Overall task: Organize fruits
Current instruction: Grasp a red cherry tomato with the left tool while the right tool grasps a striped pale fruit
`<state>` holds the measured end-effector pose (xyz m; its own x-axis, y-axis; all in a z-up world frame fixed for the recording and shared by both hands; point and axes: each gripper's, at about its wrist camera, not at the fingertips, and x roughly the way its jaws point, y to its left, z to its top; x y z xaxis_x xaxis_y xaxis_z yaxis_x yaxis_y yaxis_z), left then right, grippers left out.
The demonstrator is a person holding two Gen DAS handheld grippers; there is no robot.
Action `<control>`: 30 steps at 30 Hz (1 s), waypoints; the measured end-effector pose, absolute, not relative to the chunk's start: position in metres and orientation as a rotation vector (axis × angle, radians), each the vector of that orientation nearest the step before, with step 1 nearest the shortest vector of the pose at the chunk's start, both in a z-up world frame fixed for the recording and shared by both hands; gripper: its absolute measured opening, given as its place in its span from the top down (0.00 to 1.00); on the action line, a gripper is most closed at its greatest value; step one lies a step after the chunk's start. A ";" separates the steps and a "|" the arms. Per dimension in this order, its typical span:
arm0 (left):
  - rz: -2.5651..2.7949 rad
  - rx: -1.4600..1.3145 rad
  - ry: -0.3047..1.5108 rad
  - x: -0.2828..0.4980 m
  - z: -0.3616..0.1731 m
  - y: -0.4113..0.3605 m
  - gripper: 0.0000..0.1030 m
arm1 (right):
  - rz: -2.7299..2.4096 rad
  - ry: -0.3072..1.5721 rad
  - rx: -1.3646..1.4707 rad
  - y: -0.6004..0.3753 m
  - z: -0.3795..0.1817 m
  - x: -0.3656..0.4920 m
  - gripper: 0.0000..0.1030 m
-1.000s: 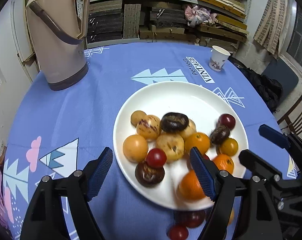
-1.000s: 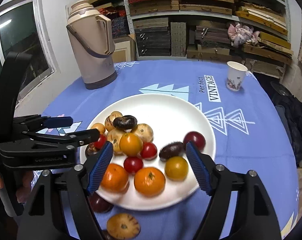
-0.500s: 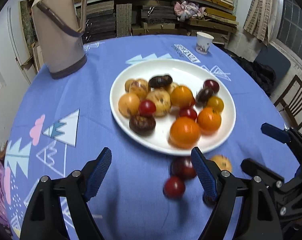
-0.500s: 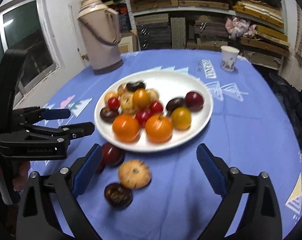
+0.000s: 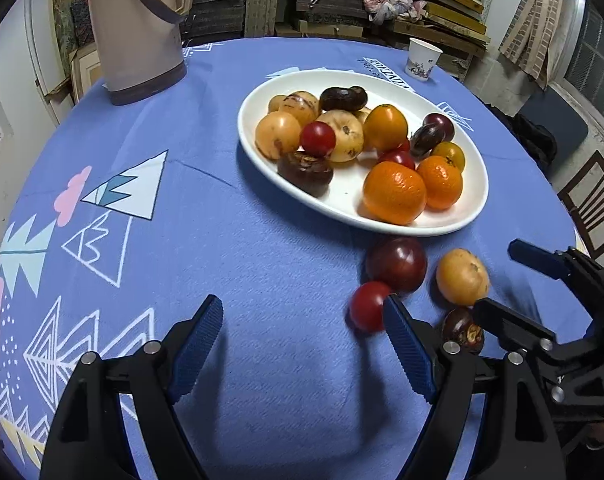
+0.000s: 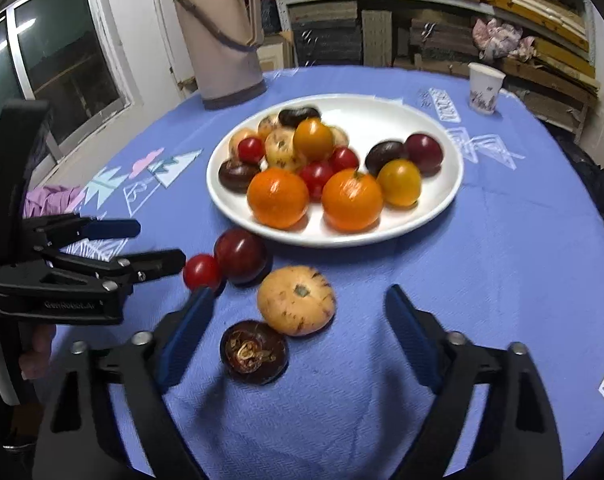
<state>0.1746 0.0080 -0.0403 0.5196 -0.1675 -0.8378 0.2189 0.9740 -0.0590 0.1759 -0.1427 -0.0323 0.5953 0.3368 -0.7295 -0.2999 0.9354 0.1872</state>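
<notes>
1. Right tongs (image 6: 300, 320): apart, angled down over the tabletop (image 5: 262, 260), jaws just narrowed a little. Speckled yellow fruit (image 6: 296, 300) and dark brown fruit (image 6: 254, 356) showing in the gap, neither touched by a pad.
2. Left tongs (image 5: 302, 344): apart, empty, only blue cloth between. Small red tomato (image 5: 368, 306) just beside the inner finger.
3. Step in hand, judged: picking a loose fruit off the cloth for return to the white plate (image 6: 382, 114).
4. Best taken one fruit at a time. The two under the right tongs lie touching, so centre on the speckled one alone and keep the near finger clear of the dark one.
5. Lower until the pads bracket the widest part, then close slowly. Round, smooth skins likely to squirt out of a high or off-centre pinch.
6. Tomato and dark red plum (image 6: 240, 254) also touching, right at the plate's near rim. For the left tongs, approach from the open cloth side to avoid knocking either away.
7. Plate already crowded on its near half. Set down on the bare far side, low, opening only once the fruit rests.
8. Thermos (image 6: 222, 40) and paper cup (image 6: 484, 88) well apart from the work. No concern.
</notes>
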 end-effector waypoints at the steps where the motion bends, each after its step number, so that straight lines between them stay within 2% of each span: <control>1: -0.228 0.058 0.996 0.174 -0.040 0.010 0.20 | 0.368 0.861 0.043 -0.141 -0.034 0.176 0.21; 7: -0.217 0.065 1.004 0.173 -0.044 0.016 0.19 | 0.380 0.894 0.046 -0.133 -0.044 0.183 0.24; 10: -0.216 0.072 1.009 0.173 -0.046 0.015 0.19 | 0.400 0.918 0.093 -0.136 -0.050 0.188 0.39; 16: -0.224 0.079 1.018 0.175 -0.048 0.011 0.19 | 0.400 0.926 0.134 -0.144 -0.054 0.190 0.54; 30: -0.297 0.131 1.016 0.170 -0.050 -0.017 0.19 | 0.357 0.897 0.206 -0.184 -0.052 0.179 0.55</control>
